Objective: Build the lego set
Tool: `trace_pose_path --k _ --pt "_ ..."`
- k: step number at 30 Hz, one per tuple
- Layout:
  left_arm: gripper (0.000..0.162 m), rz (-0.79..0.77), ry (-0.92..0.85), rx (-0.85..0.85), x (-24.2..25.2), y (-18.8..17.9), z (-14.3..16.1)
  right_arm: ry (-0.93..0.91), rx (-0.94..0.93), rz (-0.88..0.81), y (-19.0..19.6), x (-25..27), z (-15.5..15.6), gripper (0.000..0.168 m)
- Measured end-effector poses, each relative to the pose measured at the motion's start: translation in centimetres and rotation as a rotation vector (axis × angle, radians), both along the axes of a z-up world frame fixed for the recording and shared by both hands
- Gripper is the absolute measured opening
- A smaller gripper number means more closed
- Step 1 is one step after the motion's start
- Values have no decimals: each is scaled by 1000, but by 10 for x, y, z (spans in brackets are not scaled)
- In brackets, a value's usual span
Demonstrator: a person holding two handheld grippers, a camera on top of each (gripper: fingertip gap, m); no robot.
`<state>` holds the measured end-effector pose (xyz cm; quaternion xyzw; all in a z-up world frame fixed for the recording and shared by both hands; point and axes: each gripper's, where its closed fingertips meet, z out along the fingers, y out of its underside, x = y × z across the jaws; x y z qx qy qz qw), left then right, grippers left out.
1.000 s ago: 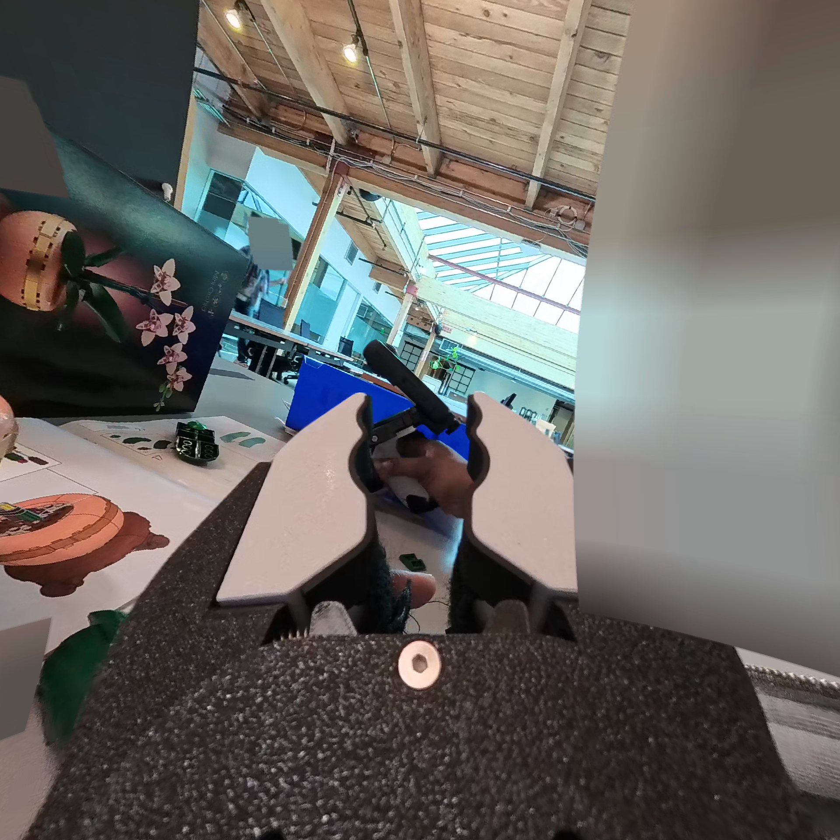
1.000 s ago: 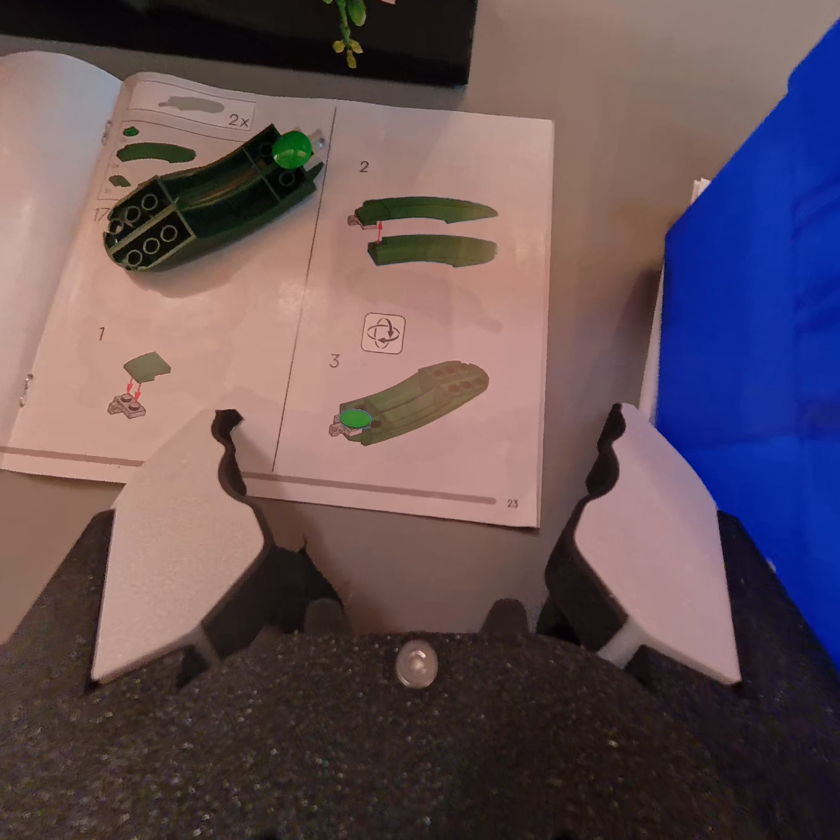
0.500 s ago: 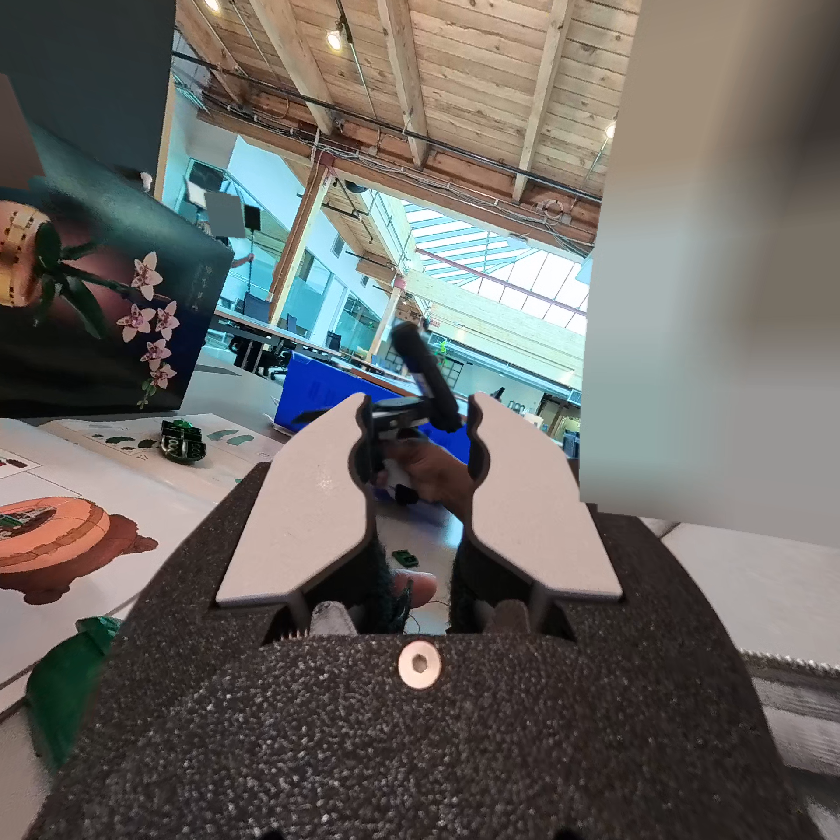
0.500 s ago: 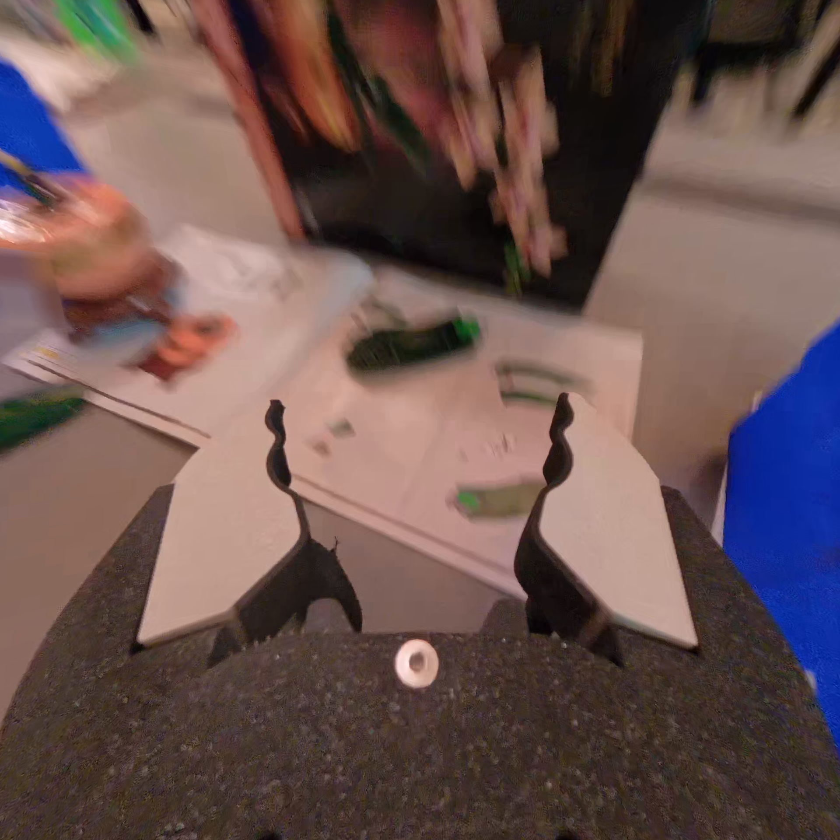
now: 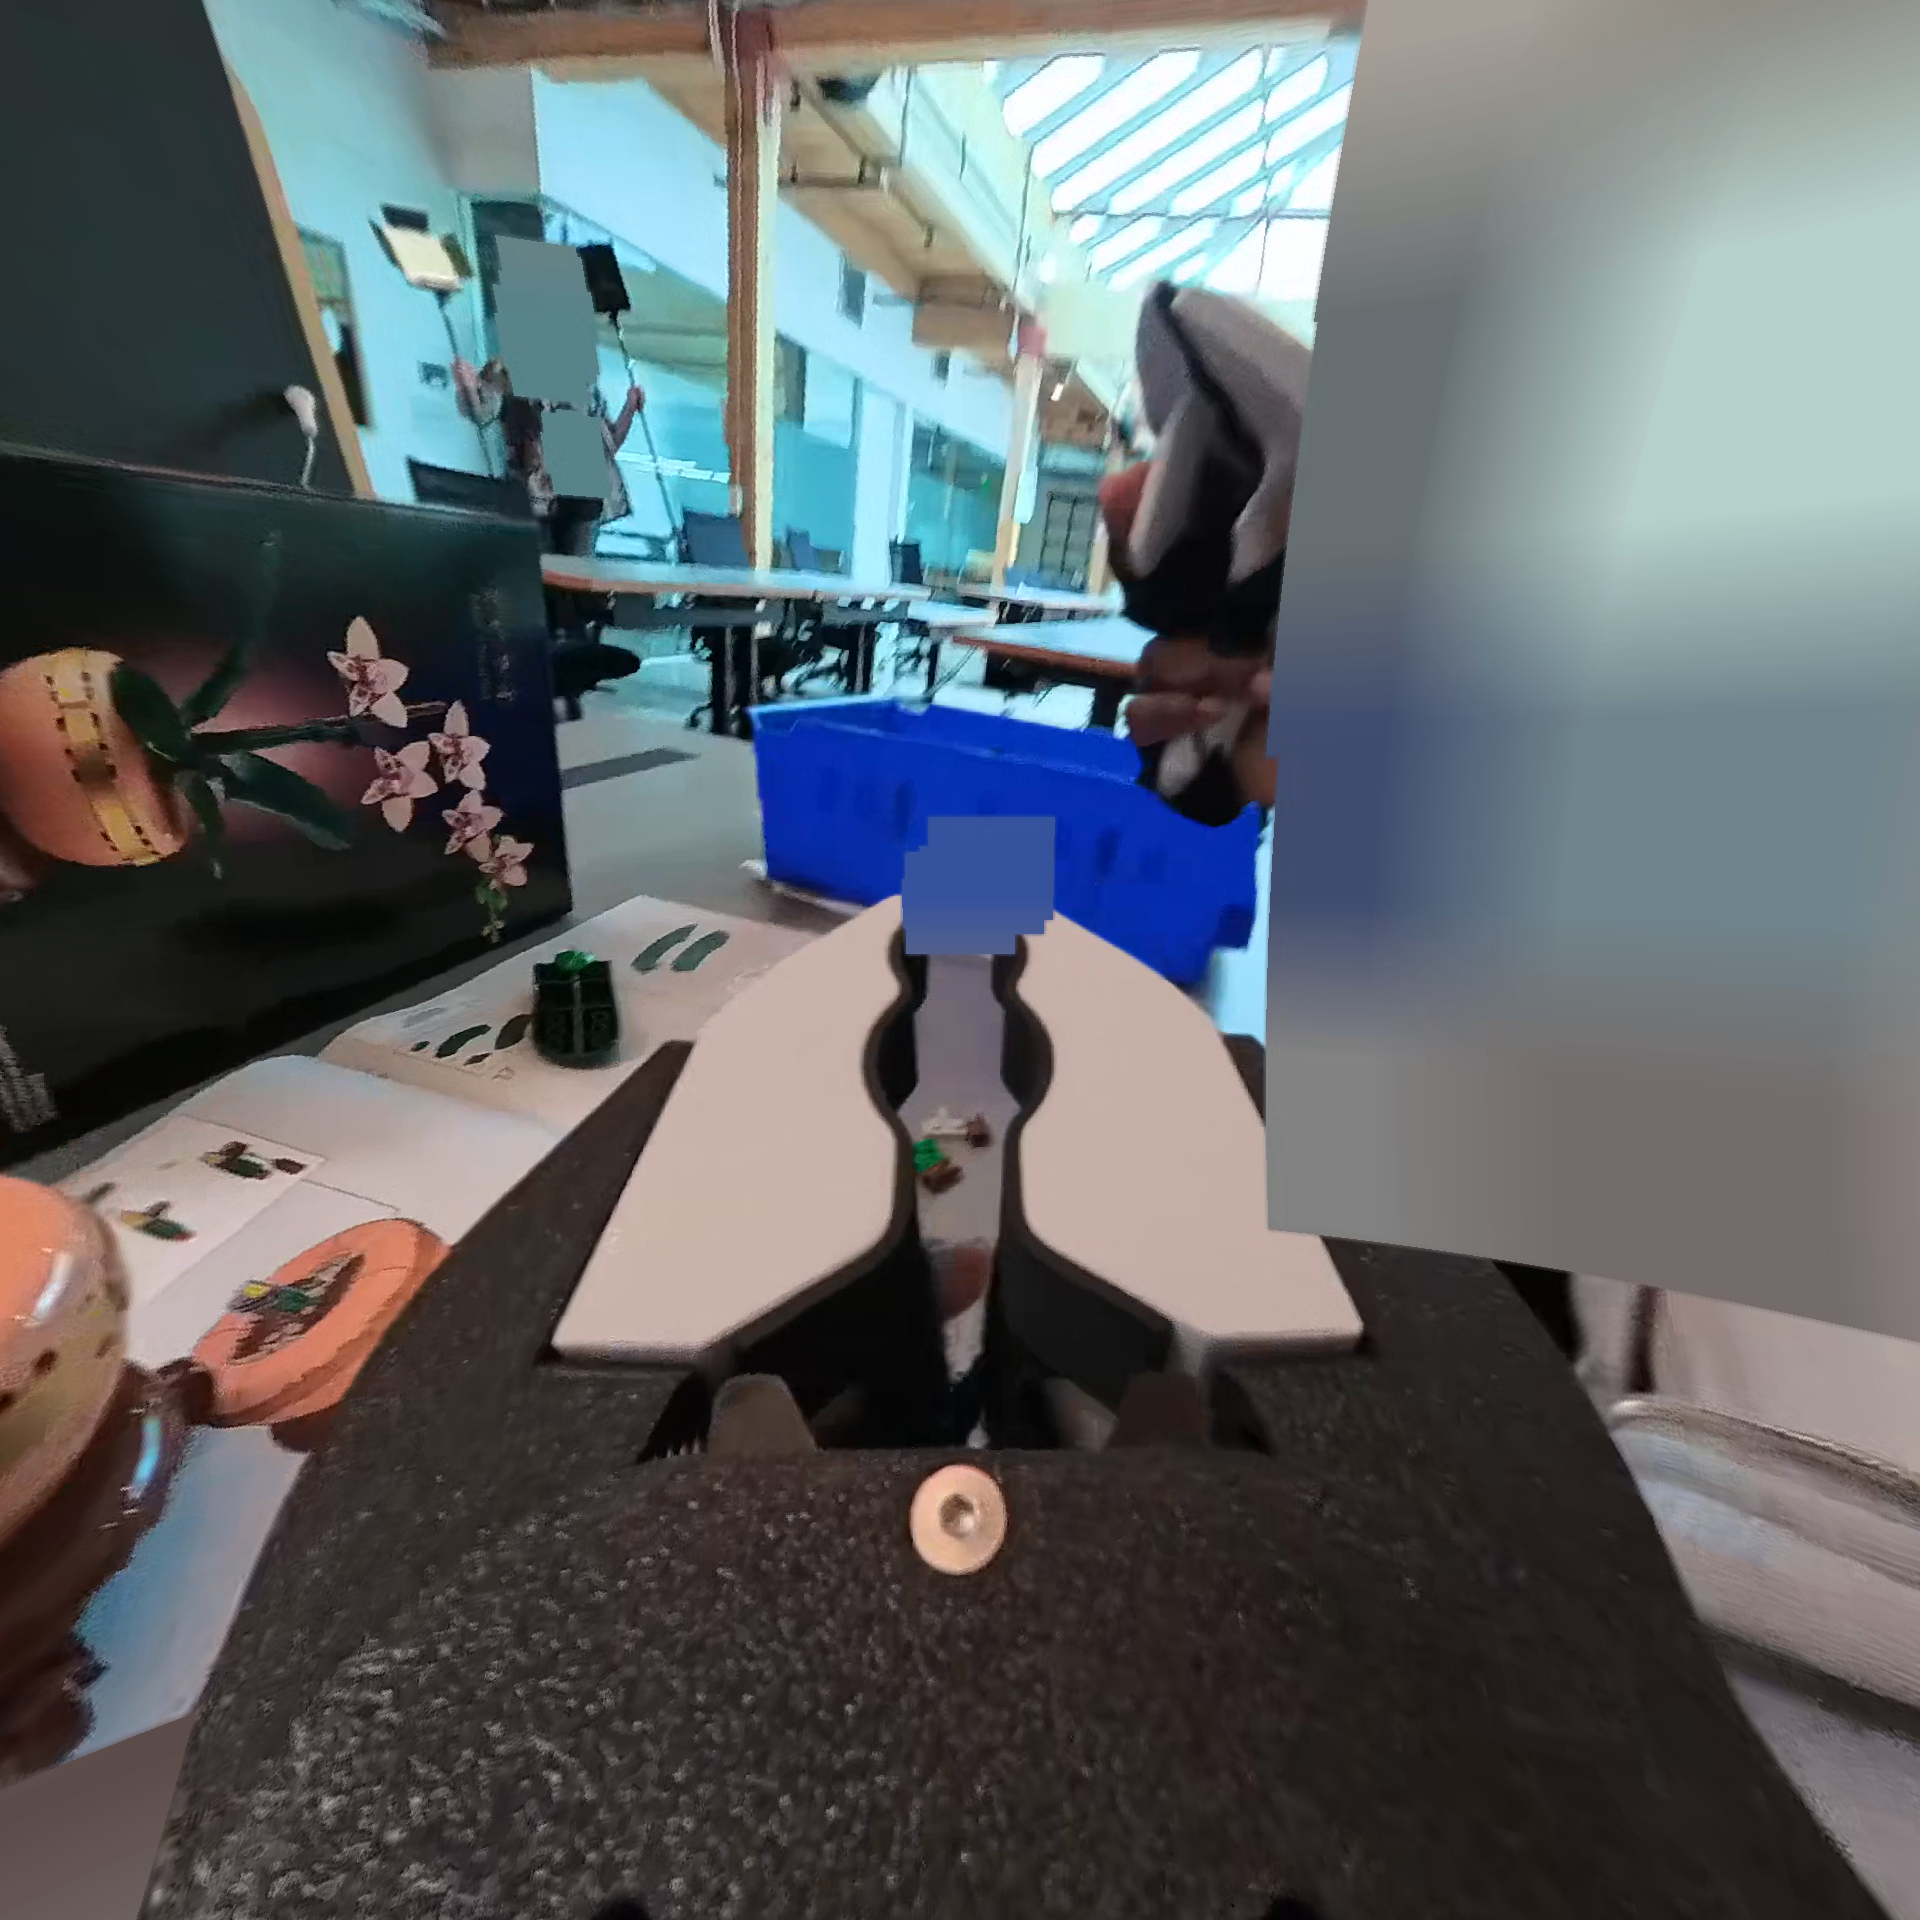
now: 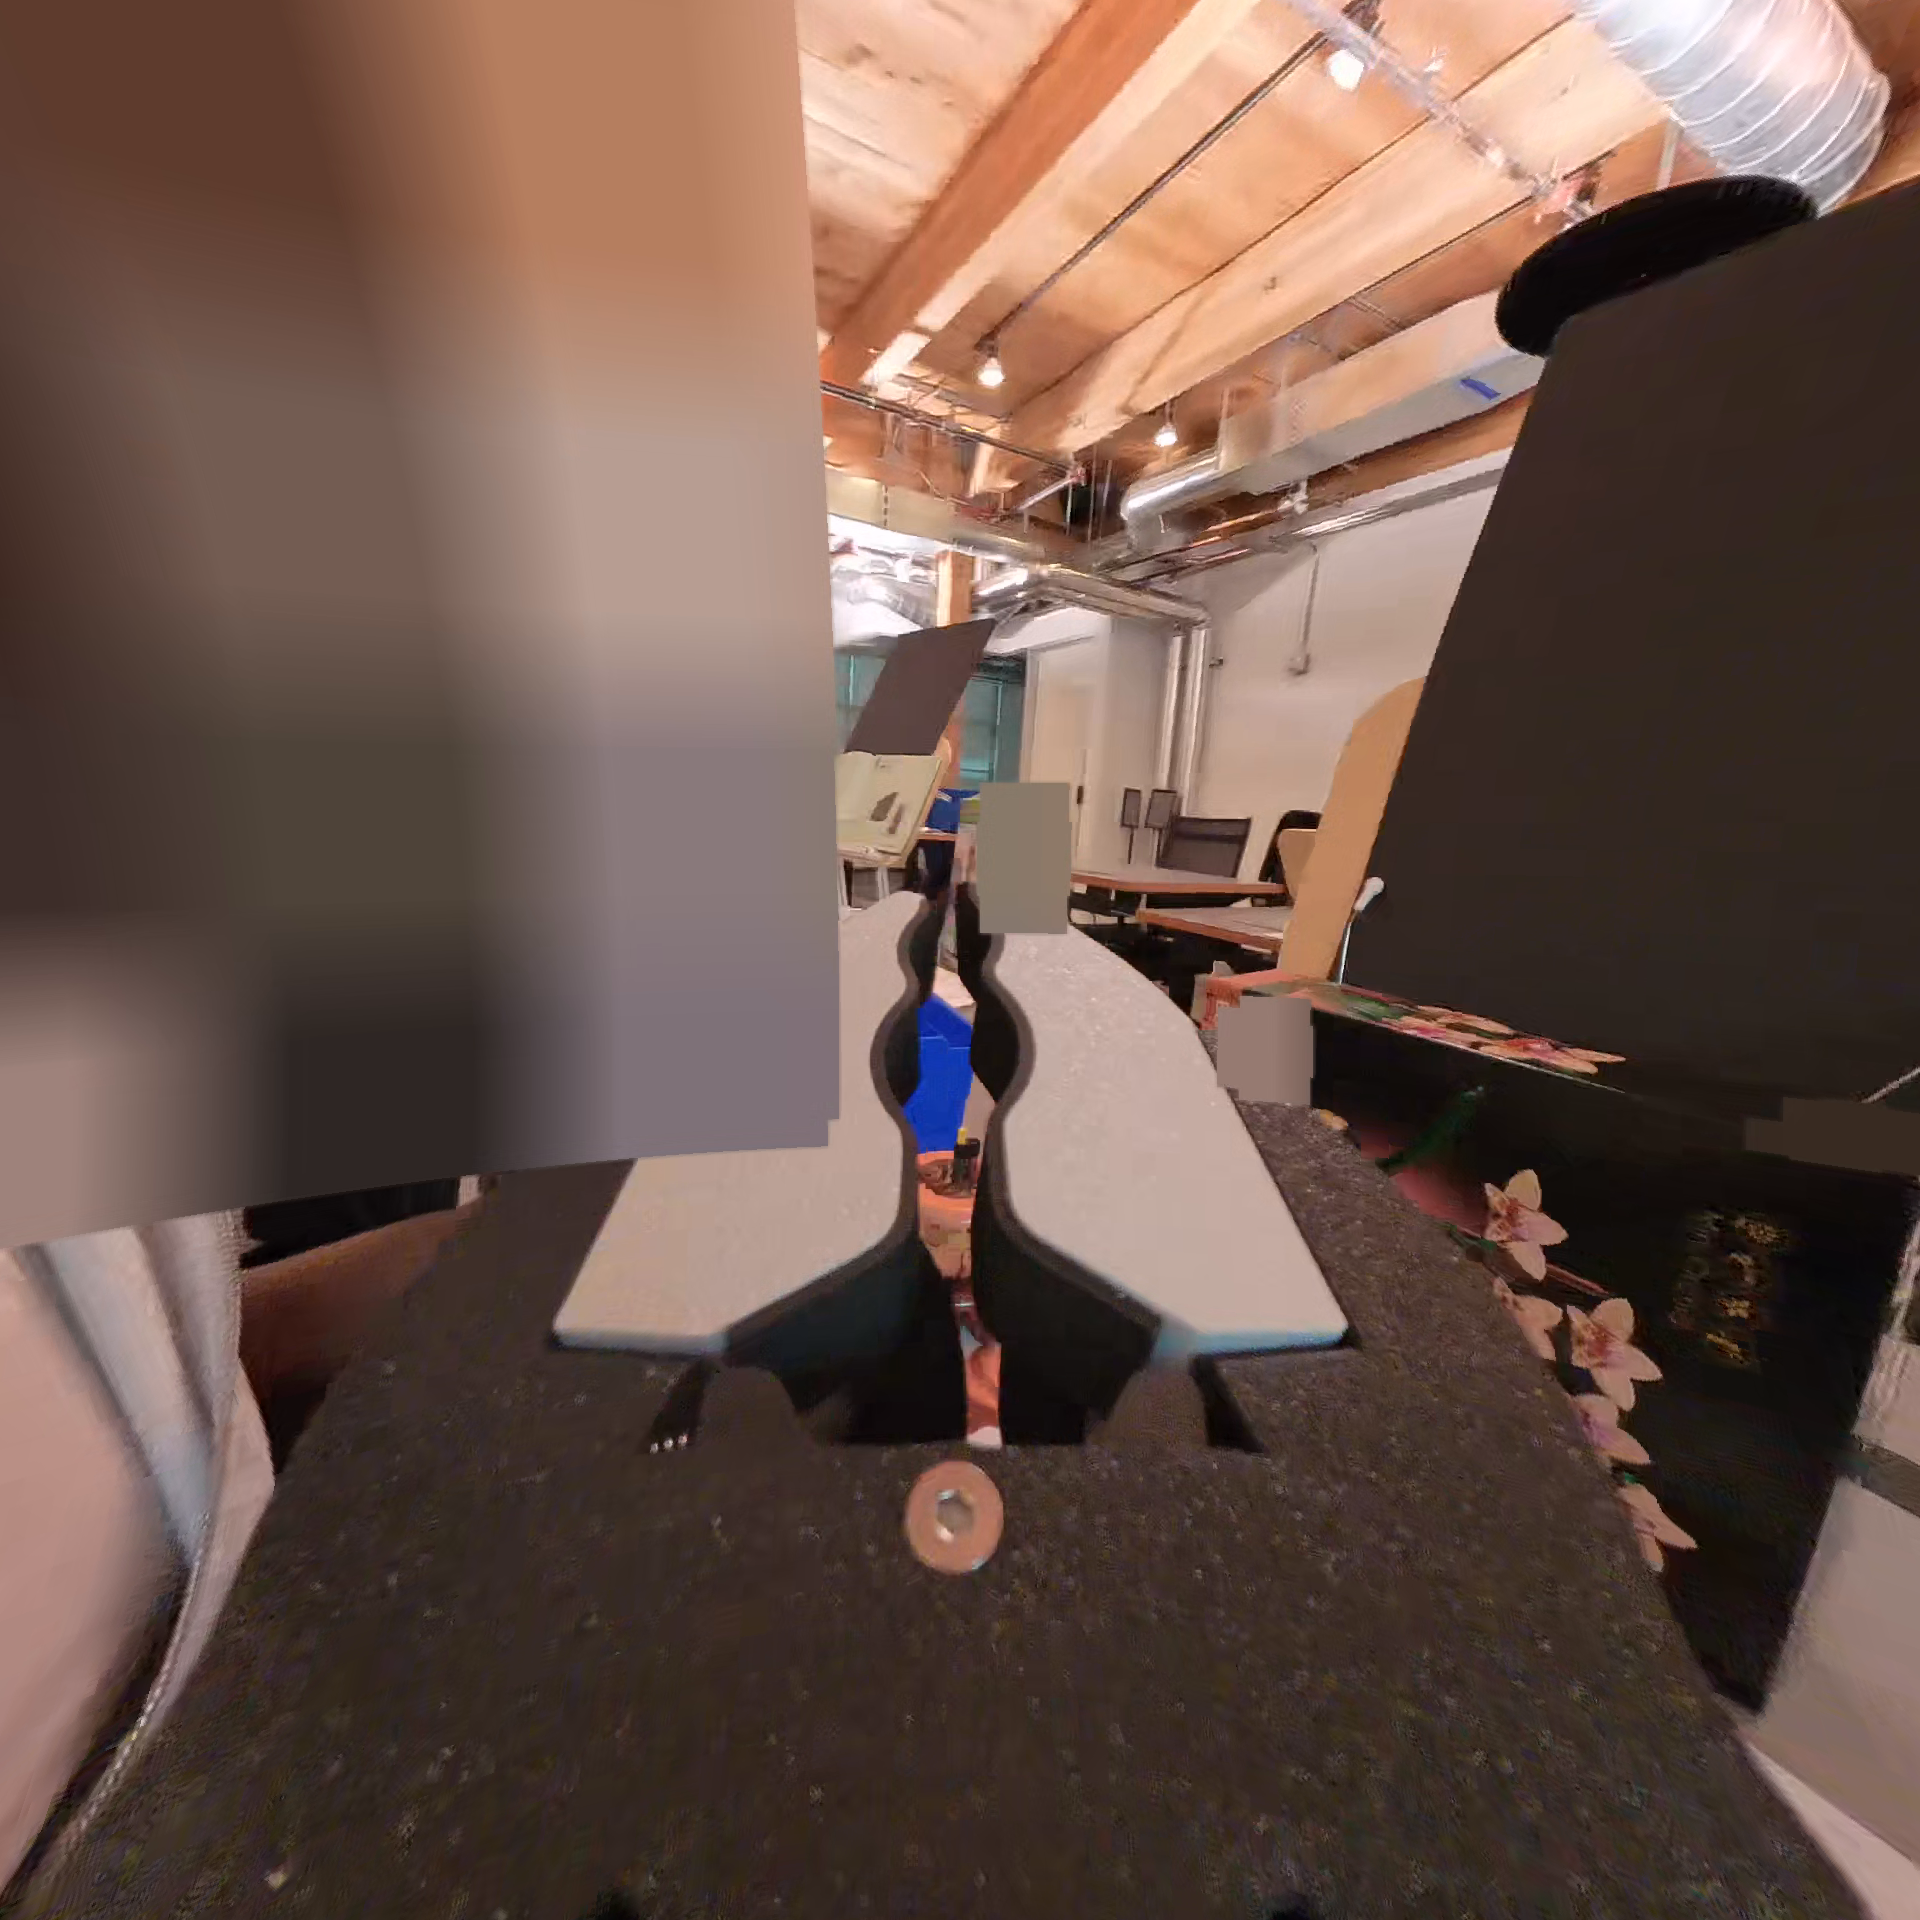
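Observation:
A dark green leaf assembly (image 5: 574,1008) lies on the open instruction booklet (image 5: 343,1122) in the left wrist view. My left gripper (image 5: 958,961) is low over the table, its jaws shut with only a thin slit and nothing between them. Through the slit I see a few small loose pieces (image 5: 940,1148) on the table. My right gripper (image 6: 951,920) is also shut and empty. It is raised and points across the room. It shows blurred in the left wrist view (image 5: 1205,499), held high in a hand (image 5: 1195,717).
The dark set box with an orchid picture (image 5: 260,748) stands behind the booklet; it is also in the right wrist view (image 6: 1714,1299). A blue bin (image 5: 831,810) stands at the back right. An orange pot model (image 5: 42,1330) is at the near left. The gap from one gripper's tips to the other's is roughly 15 centimetres.
My right gripper swung up from over the booklet and closed from wide open. My left gripper tilted down toward the table and its jaws closed further.

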<state>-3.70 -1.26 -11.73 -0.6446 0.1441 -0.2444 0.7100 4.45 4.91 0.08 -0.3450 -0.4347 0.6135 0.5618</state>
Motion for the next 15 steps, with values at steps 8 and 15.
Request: trace_pose_path --k 8,15 --pt "23 11 142 -33 21 17 -20 -62 -58 187 -30 23 -47 0" --pt "78 75 87 -60 -5 38 -19 80 -53 24 -17 8 -60 33"
